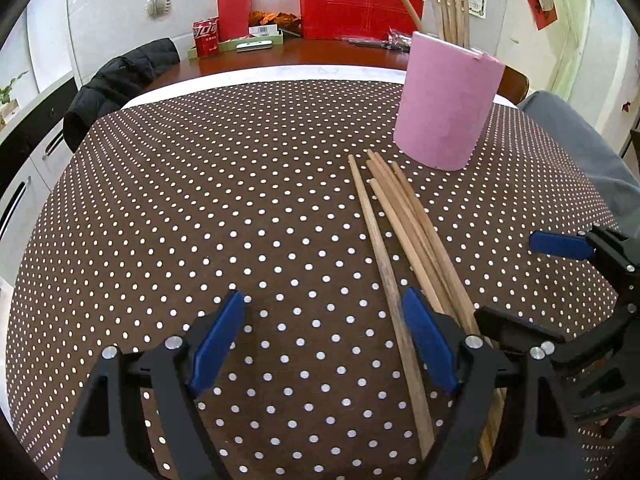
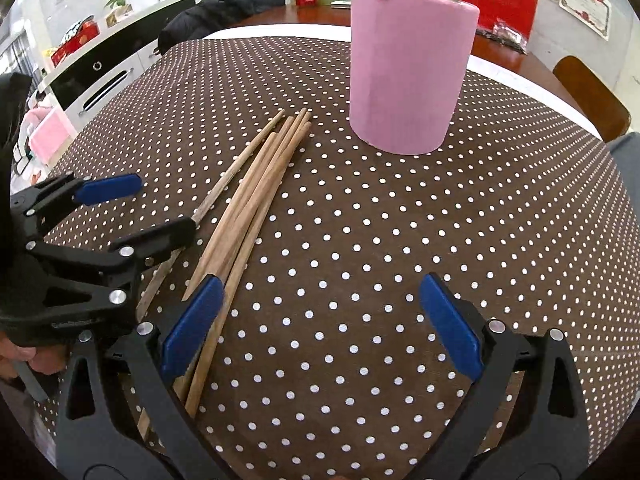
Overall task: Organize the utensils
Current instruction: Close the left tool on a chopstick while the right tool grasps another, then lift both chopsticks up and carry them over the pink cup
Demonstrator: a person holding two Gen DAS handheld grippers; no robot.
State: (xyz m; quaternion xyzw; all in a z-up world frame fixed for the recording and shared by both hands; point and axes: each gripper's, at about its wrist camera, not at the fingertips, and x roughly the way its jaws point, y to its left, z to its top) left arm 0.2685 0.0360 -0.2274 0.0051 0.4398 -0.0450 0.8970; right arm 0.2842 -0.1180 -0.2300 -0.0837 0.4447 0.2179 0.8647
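Several wooden chopsticks (image 1: 404, 232) lie loose in a bundle on the brown polka-dot tablecloth (image 1: 224, 216), tips towards a pink cylindrical holder (image 1: 448, 108). The holder stands upright with several chopsticks (image 1: 452, 4) in it. My left gripper (image 1: 324, 344) is open and empty, low over the cloth just left of the bundle's near ends. In the right wrist view the bundle (image 2: 256, 196) lies left of centre, the holder (image 2: 408, 68) behind it. My right gripper (image 2: 320, 328) is open and empty, just right of the bundle. The left gripper also shows in the right wrist view (image 2: 152, 208), and the right gripper in the left wrist view (image 1: 532, 280).
Beyond the cloth, a wooden table (image 1: 304, 52) carries a cola can (image 1: 206, 38), red bags (image 1: 356, 8) and a tray. A black jacket (image 1: 116, 80) hangs on a chair at far left. A wooden chair back (image 2: 592, 96) stands at right. White cabinets (image 2: 100, 80) line the left.
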